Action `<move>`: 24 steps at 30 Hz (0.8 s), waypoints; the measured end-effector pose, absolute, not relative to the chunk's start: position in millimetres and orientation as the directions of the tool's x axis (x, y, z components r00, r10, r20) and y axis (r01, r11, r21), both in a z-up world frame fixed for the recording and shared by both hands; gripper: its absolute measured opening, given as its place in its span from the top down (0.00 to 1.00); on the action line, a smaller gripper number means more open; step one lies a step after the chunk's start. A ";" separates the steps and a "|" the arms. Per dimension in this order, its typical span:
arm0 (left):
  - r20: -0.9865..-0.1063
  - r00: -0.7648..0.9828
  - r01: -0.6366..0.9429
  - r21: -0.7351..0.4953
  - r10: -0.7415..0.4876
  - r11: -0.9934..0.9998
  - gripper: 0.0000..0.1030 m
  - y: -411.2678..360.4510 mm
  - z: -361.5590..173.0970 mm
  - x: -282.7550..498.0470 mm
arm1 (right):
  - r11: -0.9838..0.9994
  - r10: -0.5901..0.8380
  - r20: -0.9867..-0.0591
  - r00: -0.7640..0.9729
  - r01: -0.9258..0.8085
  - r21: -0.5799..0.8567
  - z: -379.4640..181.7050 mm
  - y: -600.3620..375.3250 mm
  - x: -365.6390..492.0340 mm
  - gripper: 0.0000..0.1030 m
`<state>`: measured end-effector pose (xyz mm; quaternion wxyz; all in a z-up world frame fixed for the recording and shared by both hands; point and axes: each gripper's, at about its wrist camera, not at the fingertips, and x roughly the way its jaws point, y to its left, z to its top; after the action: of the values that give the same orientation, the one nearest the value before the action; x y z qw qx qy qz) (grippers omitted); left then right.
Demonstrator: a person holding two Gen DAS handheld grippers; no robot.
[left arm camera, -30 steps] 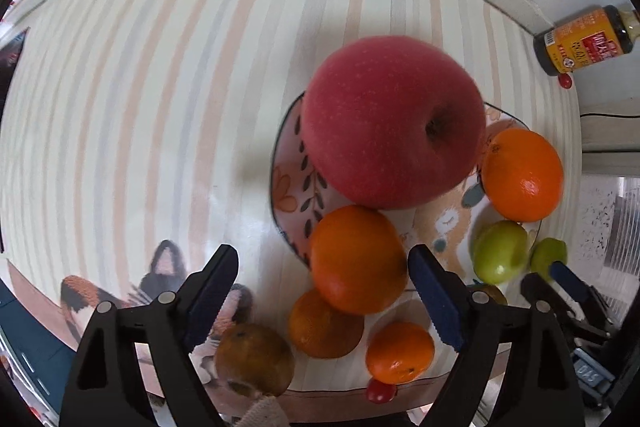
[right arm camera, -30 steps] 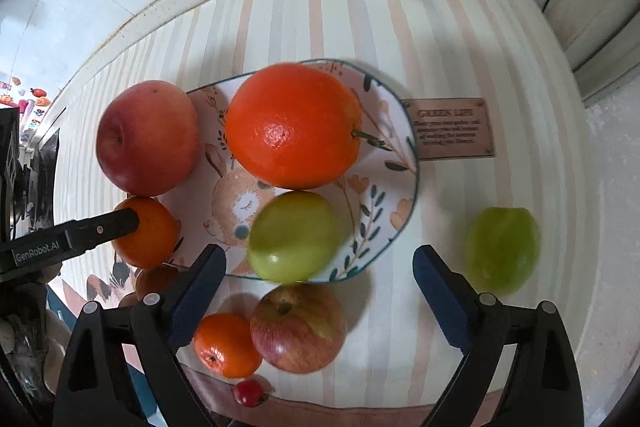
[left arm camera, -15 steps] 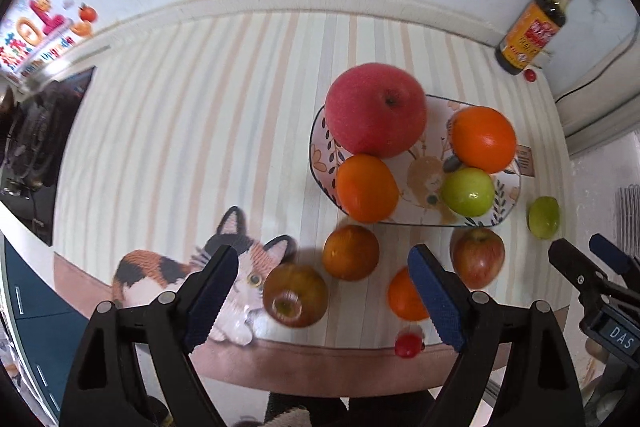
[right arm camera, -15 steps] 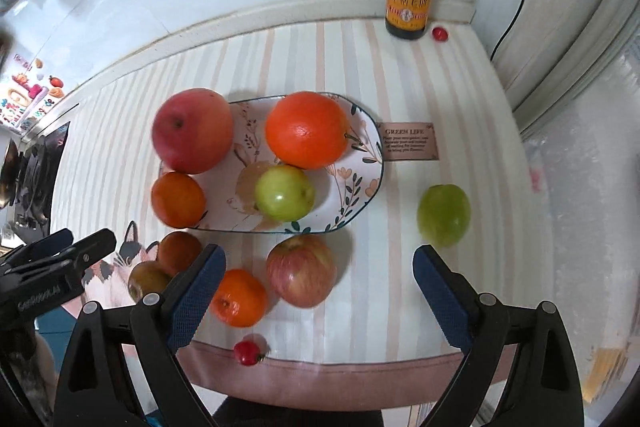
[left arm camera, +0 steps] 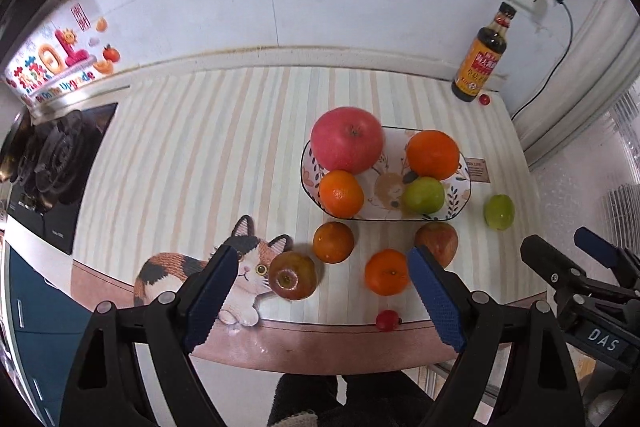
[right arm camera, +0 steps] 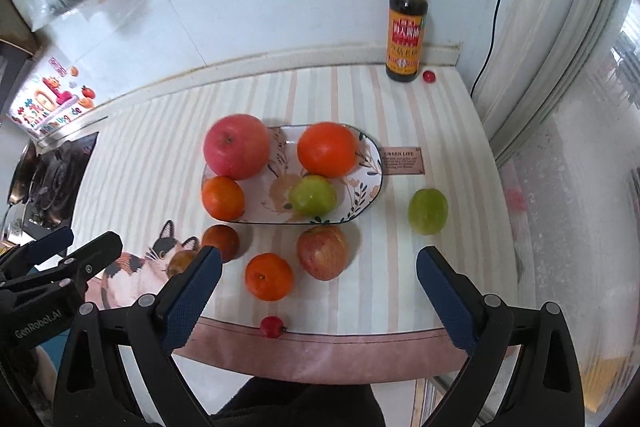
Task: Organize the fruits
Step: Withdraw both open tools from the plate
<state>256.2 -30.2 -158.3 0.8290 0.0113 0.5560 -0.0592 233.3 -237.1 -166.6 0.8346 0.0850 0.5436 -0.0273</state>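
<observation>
Both tongs, left (left arm camera: 320,291) and right (right arm camera: 318,291), wide and empty above the bench (right arm camera: 440,267) edge; plate (right arm camera: 372,187) half full, loose fruit ahead, with tangerine (right arm camera: 269,277) and apple (right arm camera: 322,251) nearest right, green fruit (right arm camera: 427,211) further right.

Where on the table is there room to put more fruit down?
Bare striped cloth lies left of the plate, toward the stove, and between the plate and the sauce bottle. In front of the plate, loose fruit crowds it.
</observation>
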 end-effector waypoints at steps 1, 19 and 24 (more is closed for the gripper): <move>-0.922 0.377 0.111 -0.049 -0.088 0.993 0.16 -29.4 -156.1 254.0 | 0.983 0.051 -0.908 0.416 0.138 0.119 -162.3 -236.3 230.5 0.03; -0.927 0.369 0.067 -0.046 -0.067 0.997 0.02 -19.6 -170.5 264.4 | 0.967 0.102 -0.903 0.418 0.172 0.189 -168.0 -245.2 234.6 0.02; -0.951 0.307 0.016 -0.037 -0.040 0.999 0.02 -2.6 -206.1 283.3 | 0.954 0.158 -0.928 0.337 0.191 0.232 -218.6 -255.1 261.2 0.02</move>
<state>283.3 -2.6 -206.1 0.8083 -0.0103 0.5884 -0.0172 261.2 -255.1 -218.6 0.8035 0.1516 0.5756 -0.0104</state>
